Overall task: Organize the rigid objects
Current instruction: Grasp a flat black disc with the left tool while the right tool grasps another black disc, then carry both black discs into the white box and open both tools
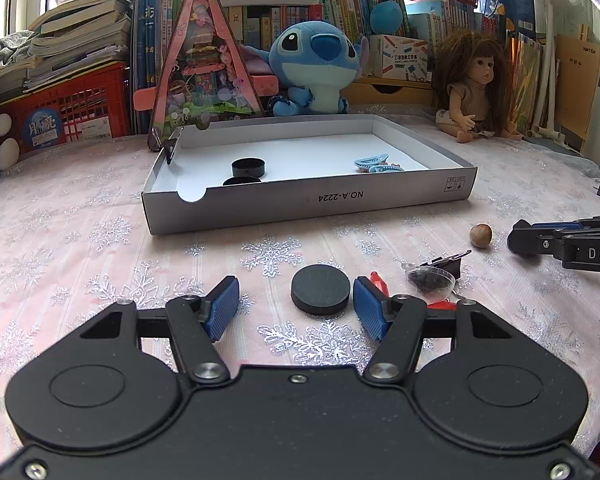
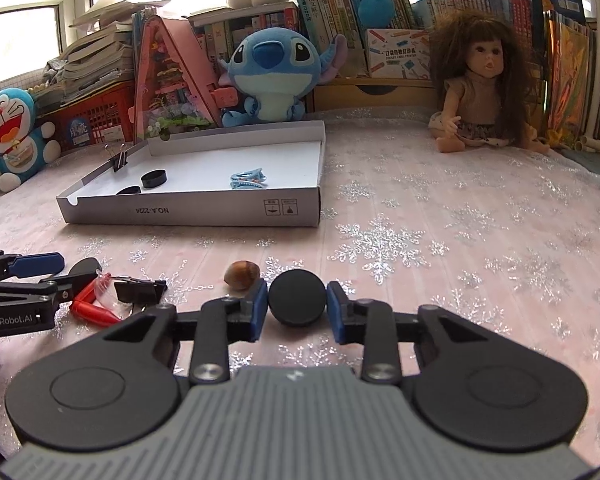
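A black round disc lies on the snowflake tablecloth between the blue pads of my left gripper, which is open and apart from it. My right gripper is shut on another black disc, its pads touching both sides. A white cardboard tray behind holds two black round caps and a blue hair clip; the tray also shows in the right wrist view. A brown nut, a black binder clip and a red item lie to the right.
A binder clip is clamped on the tray's left wall. A Stitch plush, a doll, a pink triangular toy house, a red crate and stacked books line the back. The right gripper shows at the right edge.
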Demonstrator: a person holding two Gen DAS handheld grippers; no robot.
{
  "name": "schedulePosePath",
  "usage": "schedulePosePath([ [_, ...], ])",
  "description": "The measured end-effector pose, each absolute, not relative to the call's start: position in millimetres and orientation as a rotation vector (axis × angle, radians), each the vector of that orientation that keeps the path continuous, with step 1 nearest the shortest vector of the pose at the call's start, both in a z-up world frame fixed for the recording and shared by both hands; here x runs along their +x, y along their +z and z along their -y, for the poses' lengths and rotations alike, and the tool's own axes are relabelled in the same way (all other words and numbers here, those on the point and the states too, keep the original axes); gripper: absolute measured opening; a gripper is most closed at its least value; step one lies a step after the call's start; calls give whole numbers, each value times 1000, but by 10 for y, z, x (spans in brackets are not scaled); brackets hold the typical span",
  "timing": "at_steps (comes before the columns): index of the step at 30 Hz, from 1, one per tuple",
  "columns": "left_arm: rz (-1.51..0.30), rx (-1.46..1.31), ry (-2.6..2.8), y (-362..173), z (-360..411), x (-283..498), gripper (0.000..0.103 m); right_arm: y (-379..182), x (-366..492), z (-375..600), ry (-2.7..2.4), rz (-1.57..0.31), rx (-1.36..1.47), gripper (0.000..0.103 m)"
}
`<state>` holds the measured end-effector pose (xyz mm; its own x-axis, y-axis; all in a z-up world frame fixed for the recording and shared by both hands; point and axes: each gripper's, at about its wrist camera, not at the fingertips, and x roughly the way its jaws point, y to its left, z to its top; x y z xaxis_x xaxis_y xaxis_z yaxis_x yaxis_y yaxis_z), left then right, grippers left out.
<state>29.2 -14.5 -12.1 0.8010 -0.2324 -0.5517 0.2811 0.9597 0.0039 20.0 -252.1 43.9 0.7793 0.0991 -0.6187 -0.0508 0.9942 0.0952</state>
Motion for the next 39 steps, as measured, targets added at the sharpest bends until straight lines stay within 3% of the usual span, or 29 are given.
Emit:
schedulePosePath([
  [13,-572,56,-270,-16,161,361,57,487,193,2305,117,-643,16,38],
  [25,-572,66,-268,-92,199,338,30,475,196,2251,136,-645,23,38],
  [39,-579,45,-256,-12,144,331,30,482,230,2204,134,-650,17,37],
])
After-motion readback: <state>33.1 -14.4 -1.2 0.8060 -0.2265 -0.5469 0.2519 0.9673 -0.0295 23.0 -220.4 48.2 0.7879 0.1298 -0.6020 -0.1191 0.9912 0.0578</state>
